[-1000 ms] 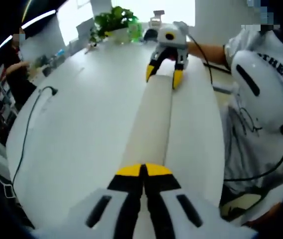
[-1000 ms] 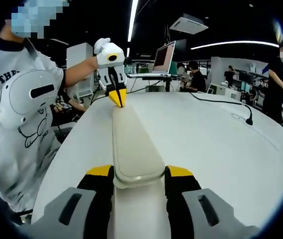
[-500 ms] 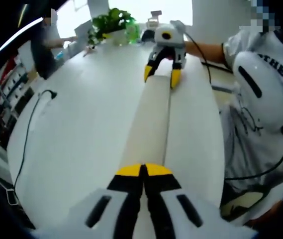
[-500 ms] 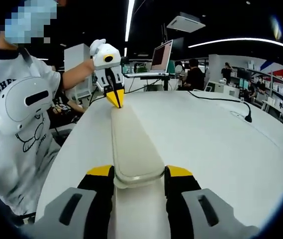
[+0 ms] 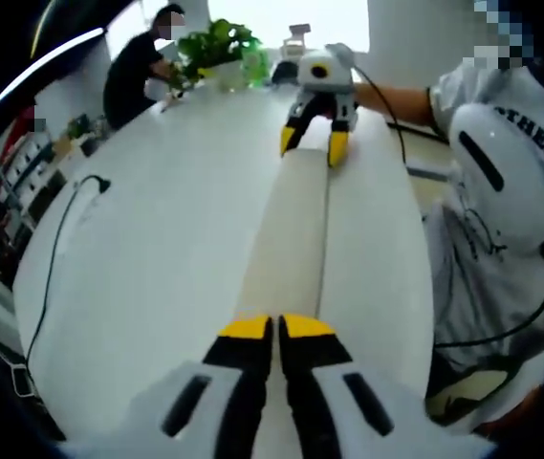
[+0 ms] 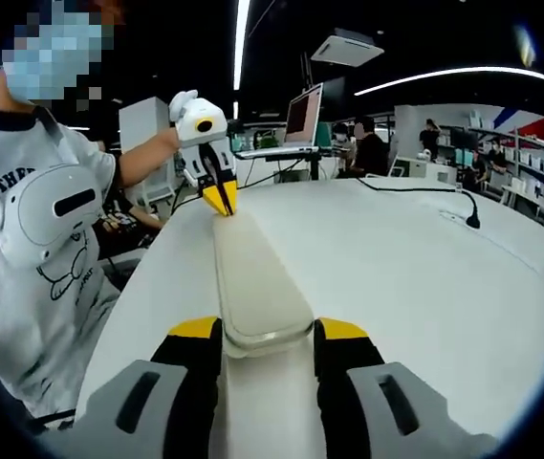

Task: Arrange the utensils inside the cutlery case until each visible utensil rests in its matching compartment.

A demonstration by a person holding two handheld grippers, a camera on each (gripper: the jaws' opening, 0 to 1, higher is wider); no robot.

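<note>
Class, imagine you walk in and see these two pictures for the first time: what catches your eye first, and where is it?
A long, closed cream-coloured case lies along the round white table, gripped at both ends. The right gripper straddles its near end with jaws spread; the left gripper pinches the opposite end, jaws almost together. A person in a white printed T-shirt stands beside the table.

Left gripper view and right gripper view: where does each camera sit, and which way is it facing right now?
Left gripper view: rides the left gripper, looking along the closed cutlery case toward the right gripper; the person's torso at right.
Right gripper view: rides the right gripper, looking back along the case toward the left gripper; the person at left.
Shared: the case, held at opposite ends, and the white table.
</note>
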